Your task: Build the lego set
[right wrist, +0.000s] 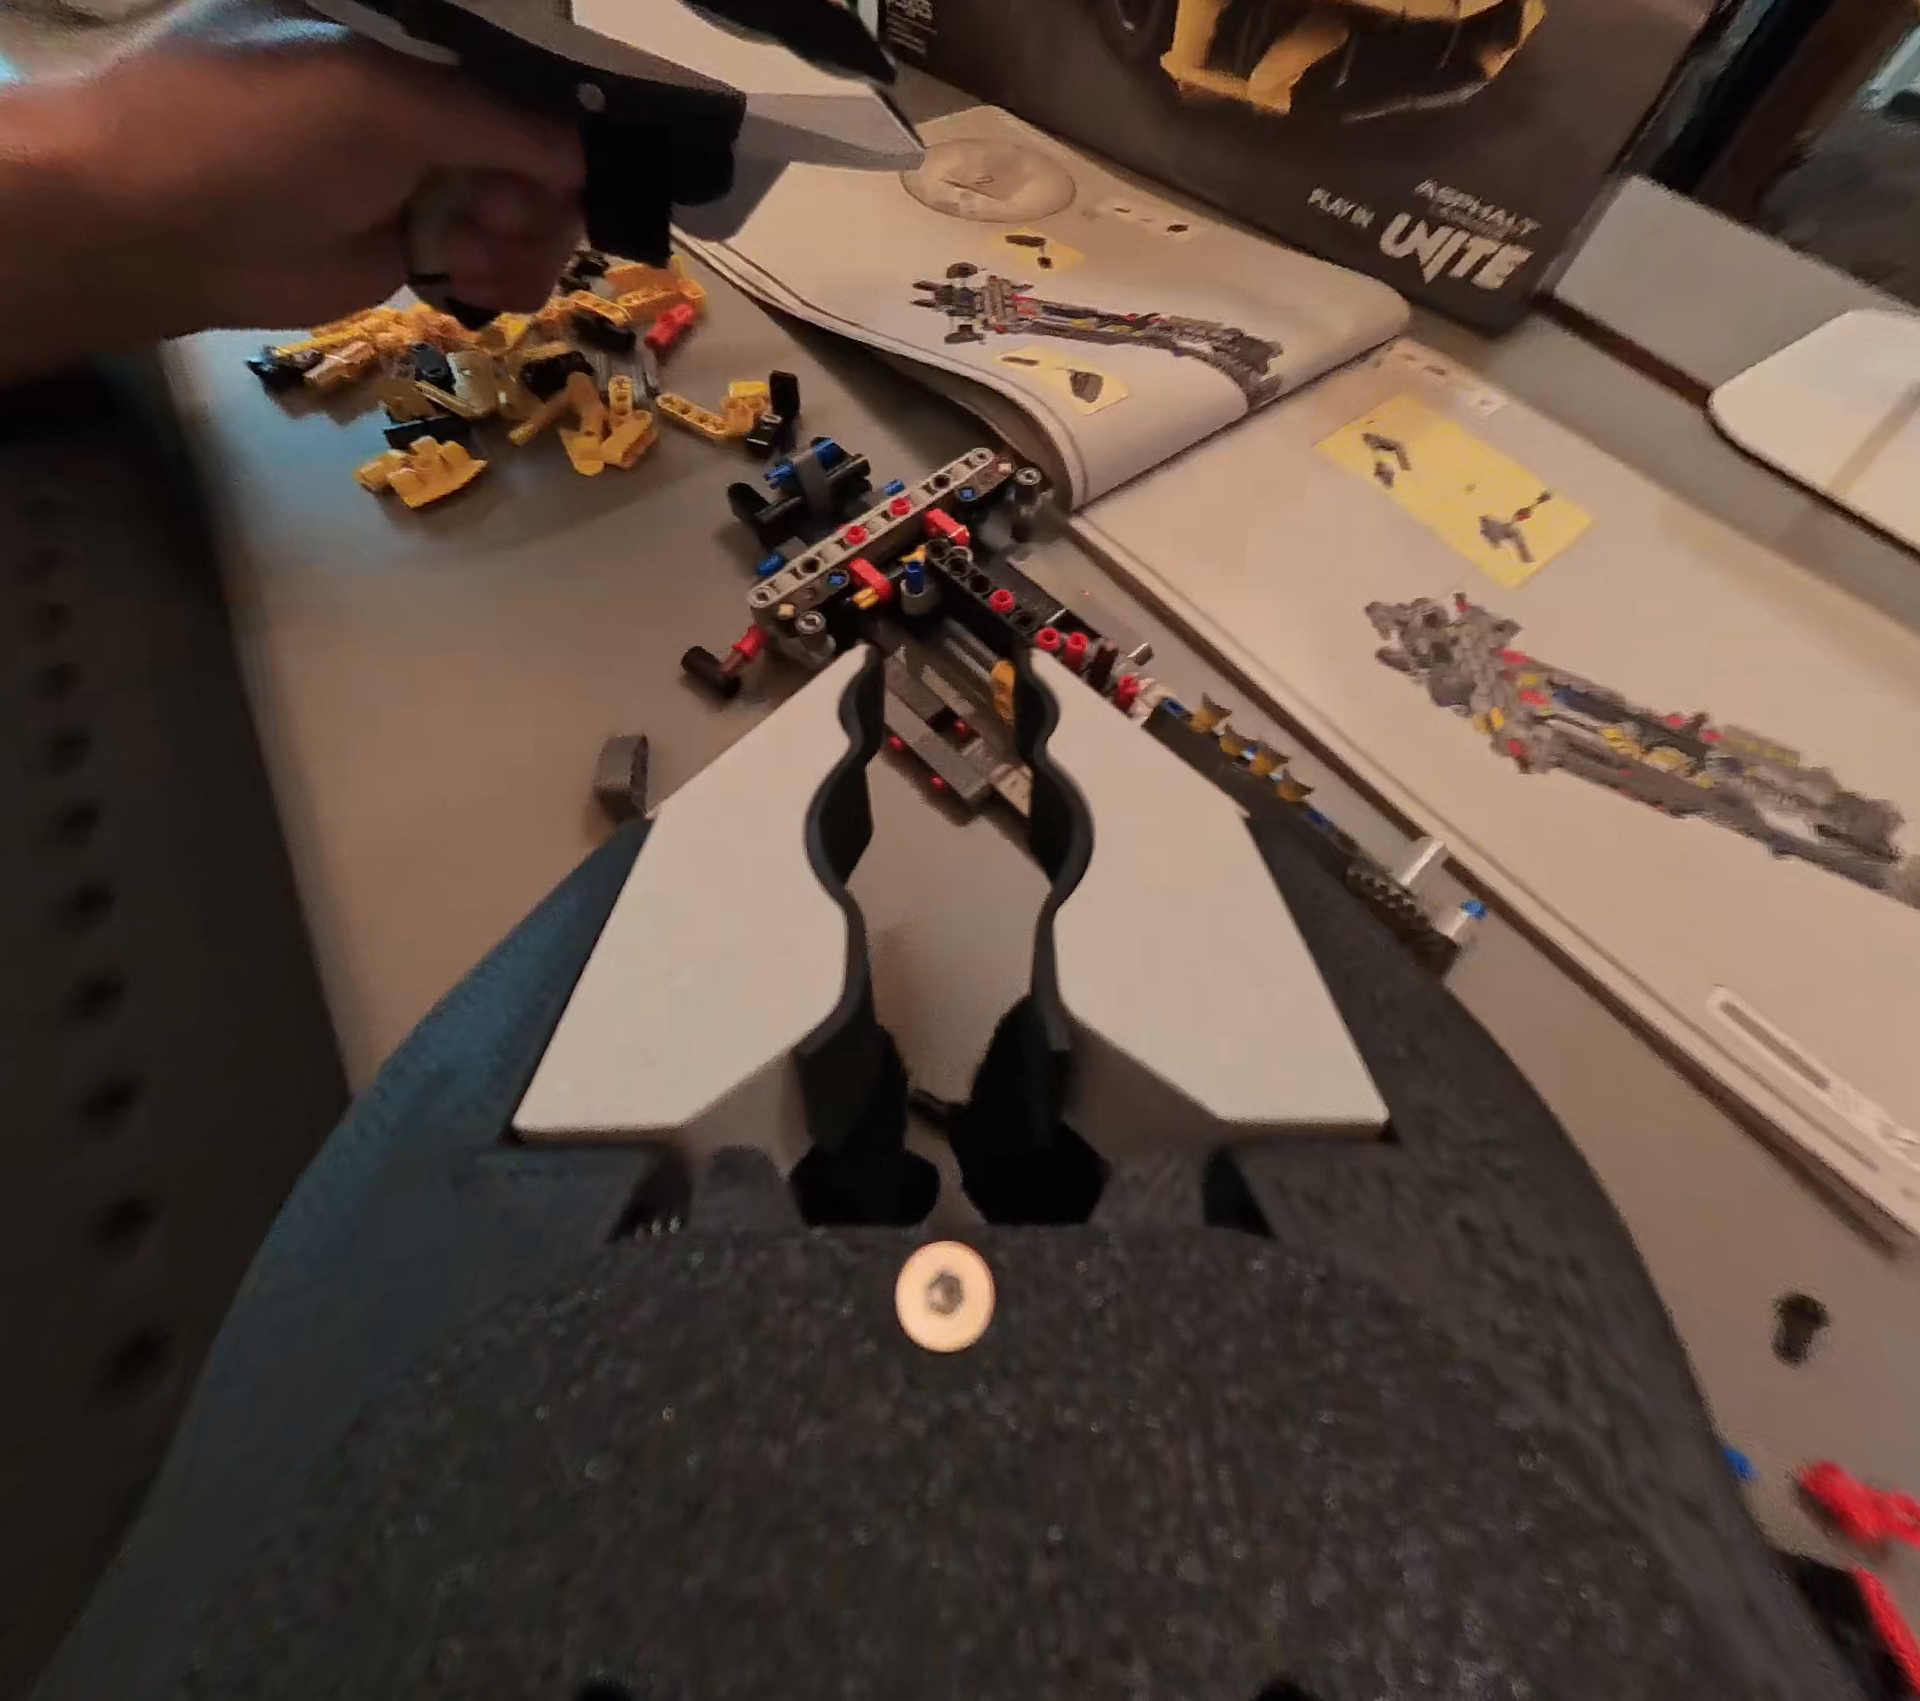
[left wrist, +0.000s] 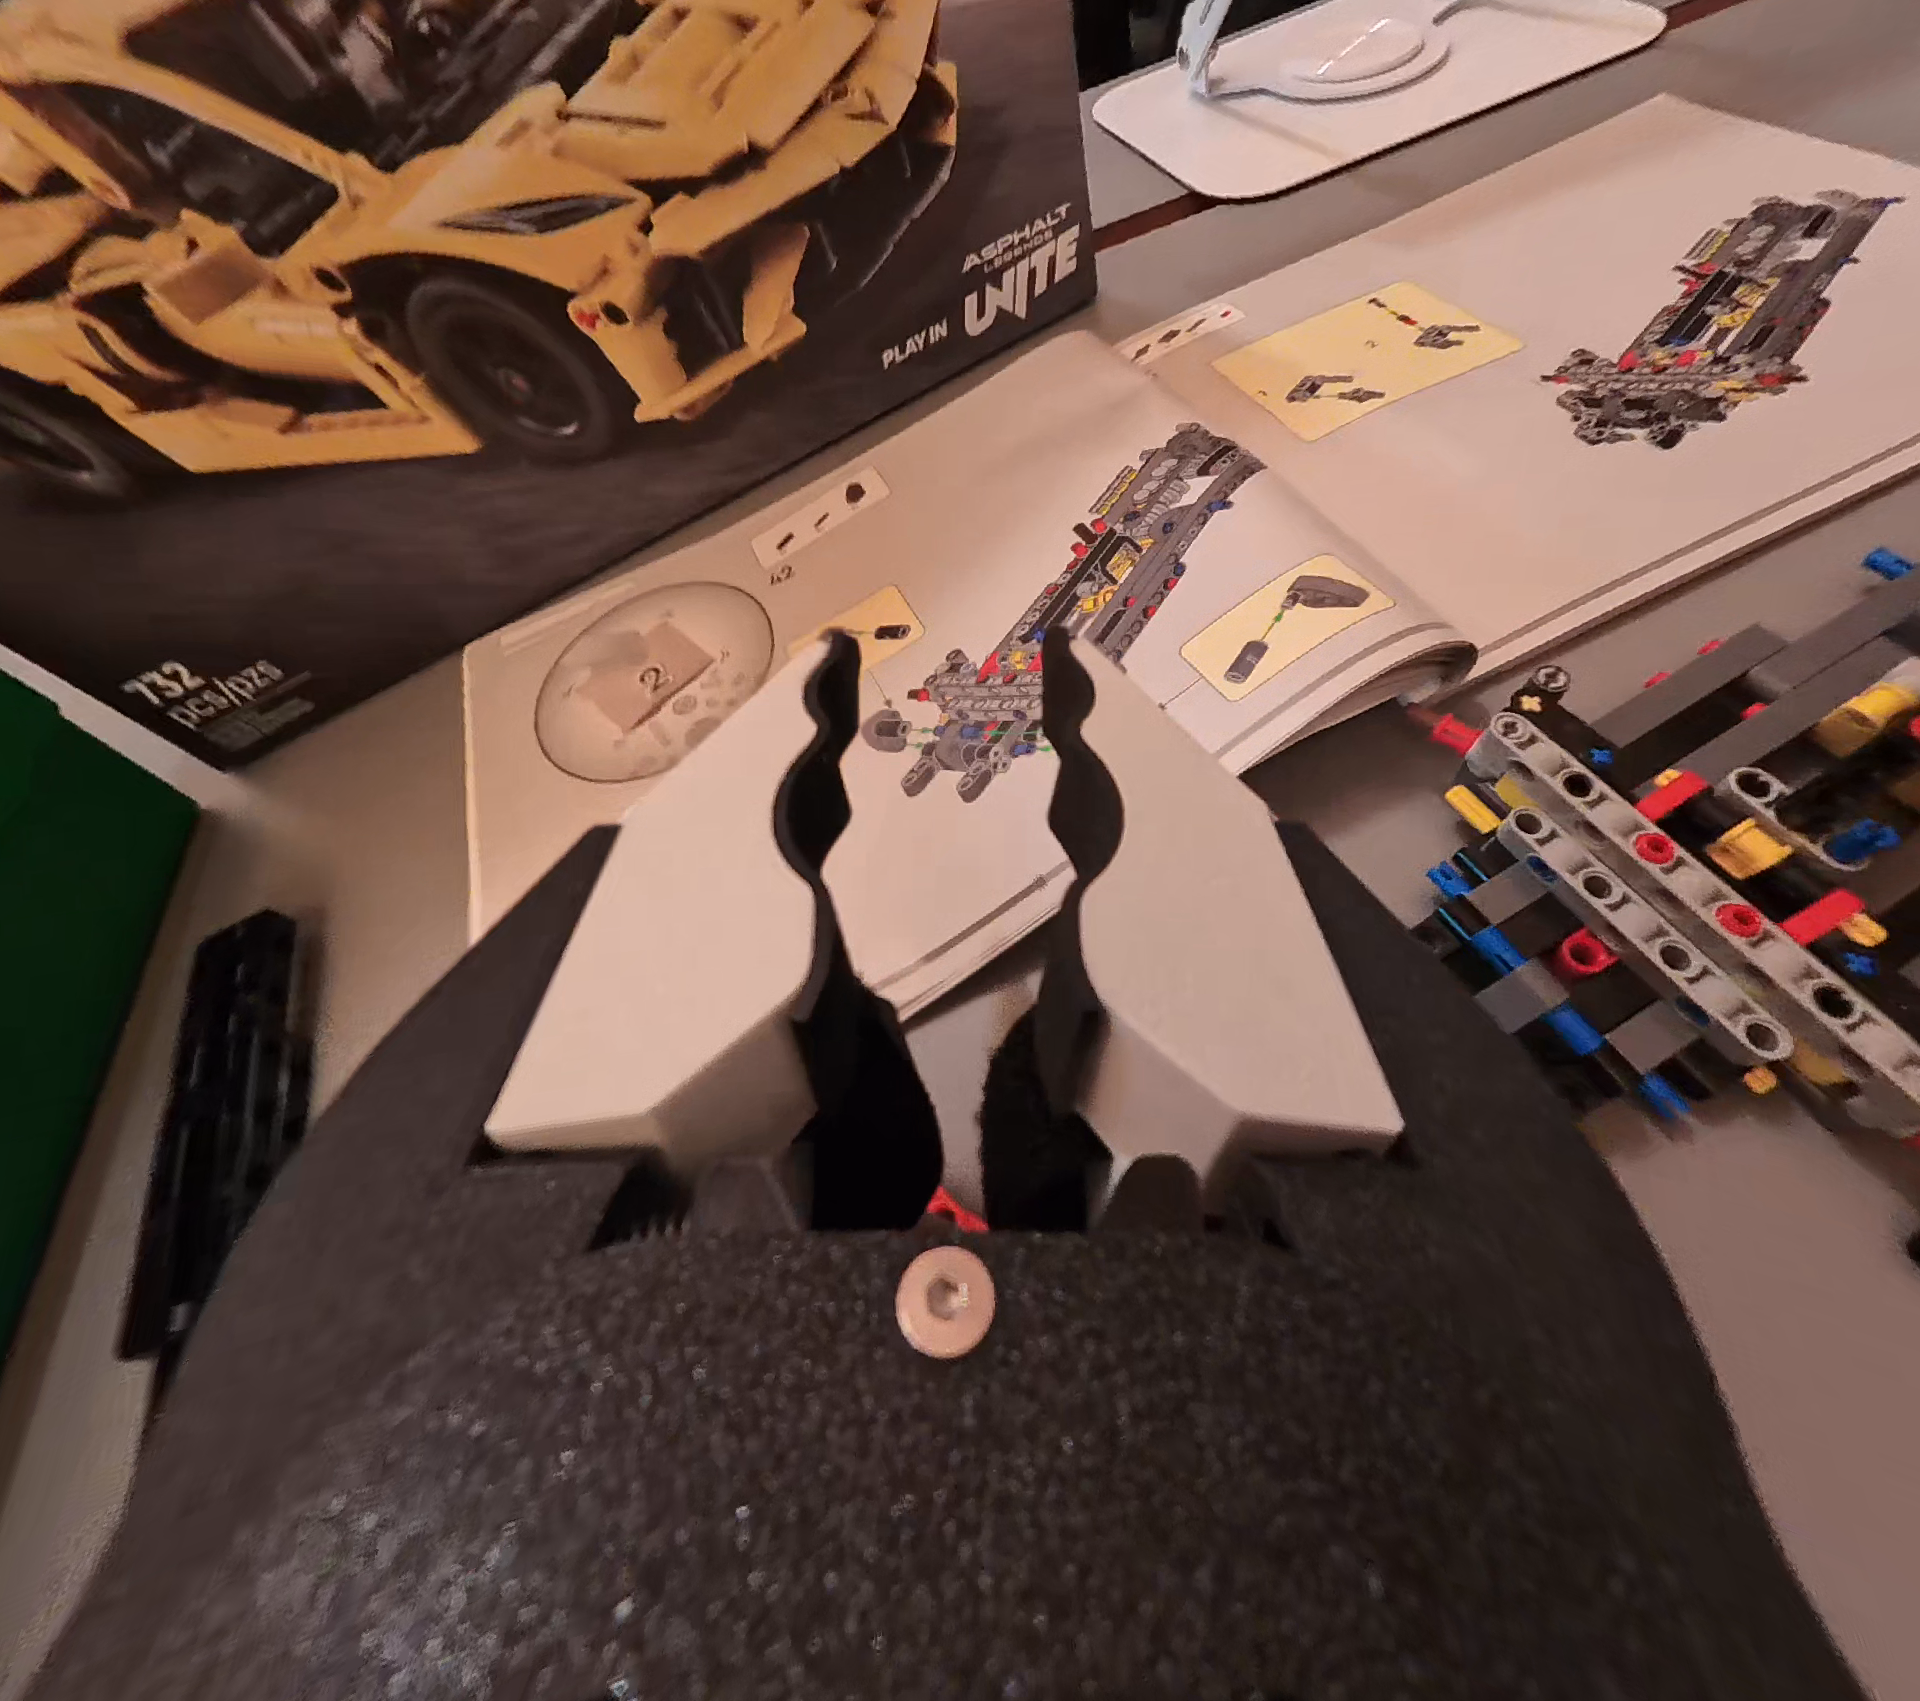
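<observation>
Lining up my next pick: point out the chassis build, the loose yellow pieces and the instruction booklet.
chassis build [right wrist: 883, 555]: right wrist view, grey holed beam.
loose yellow pieces [right wrist: 582, 404]: right wrist view, pile middle.
instruction booklet [left wrist: 1049, 508]: left wrist view, left page.

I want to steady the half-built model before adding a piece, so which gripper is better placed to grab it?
Right. The right gripper hangs open directly over the grey and black half-built brick chassis, while the left gripper hovers open above the open instruction booklet.

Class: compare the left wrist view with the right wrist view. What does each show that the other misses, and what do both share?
Left only: a black part lying near the green bin.
Right only: the pile of loose yellow pieces, the person's hand holding the left gripper.
Both: the instruction booklet, set box, partly built chassis.
</observation>
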Demonstrator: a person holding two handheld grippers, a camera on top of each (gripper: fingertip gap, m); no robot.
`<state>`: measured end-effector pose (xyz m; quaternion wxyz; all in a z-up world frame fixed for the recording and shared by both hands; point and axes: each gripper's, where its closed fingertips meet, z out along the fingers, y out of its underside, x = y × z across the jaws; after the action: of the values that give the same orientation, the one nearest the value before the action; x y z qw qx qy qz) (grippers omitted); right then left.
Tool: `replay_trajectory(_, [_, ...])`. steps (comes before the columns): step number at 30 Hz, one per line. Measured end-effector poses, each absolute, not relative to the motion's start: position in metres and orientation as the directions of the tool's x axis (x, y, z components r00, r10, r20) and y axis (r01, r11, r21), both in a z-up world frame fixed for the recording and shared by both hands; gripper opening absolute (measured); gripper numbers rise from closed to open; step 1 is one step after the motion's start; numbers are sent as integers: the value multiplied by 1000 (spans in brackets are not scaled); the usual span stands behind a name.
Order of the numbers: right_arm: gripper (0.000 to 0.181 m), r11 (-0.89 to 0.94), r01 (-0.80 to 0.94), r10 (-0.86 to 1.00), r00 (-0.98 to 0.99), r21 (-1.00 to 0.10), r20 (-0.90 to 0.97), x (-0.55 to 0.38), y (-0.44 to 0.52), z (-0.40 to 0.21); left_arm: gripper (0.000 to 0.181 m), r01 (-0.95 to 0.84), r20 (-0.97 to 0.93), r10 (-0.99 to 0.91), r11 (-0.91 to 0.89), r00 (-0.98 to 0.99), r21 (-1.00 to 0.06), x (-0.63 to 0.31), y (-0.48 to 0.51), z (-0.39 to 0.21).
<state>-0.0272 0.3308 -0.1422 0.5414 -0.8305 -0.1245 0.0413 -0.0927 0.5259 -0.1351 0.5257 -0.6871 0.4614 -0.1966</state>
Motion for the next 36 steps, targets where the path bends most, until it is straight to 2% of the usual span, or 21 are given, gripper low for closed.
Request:
replay_trajectory(4, [3, -318, 246, 150, 967, -916, 207, -12, 325, -135, 34, -373, -87, -861, -124, 501, -919, -93, 526, -136])
replay_trajectory(8, [0, -320, 285, 52, 958, -903, 284, 2, 323, -132, 34, -360, -61, -851, -154, 521, -920, -96, 530, -136])
replay_trajectory(19, [0, -383, 13, 37, 999, -924, -2, 8, 318, -137, 34, -401, -53, -841, -200, 539, -894, -98, 535, -150])
replay_trajectory(24, [0, -389, -8, 65, 997, -921, -36, 8, 317, -140, 34, -425, -102, -847, -154, 522, -892, -94, 533, -150])
replay_trajectory(28, [9, -393, 11, 165, 984, -920, -58, -11, 317, -142, 34, -431, -116, -852, -137, 511, -892, -92, 530, -152])
replay_trajectory(32, [12, -413, 117, 261, 965, -903, 6, -31, 316, -149, 29, -409, -82, -872, -141, 482, -901, -88, 524, -148])
replay_trajectory(36, [24, -448, 202, 366, 930, -871, 27, -56, 313, -162, 28, -322, 9, -903, -163, 430, -933, -82, 512, -135])
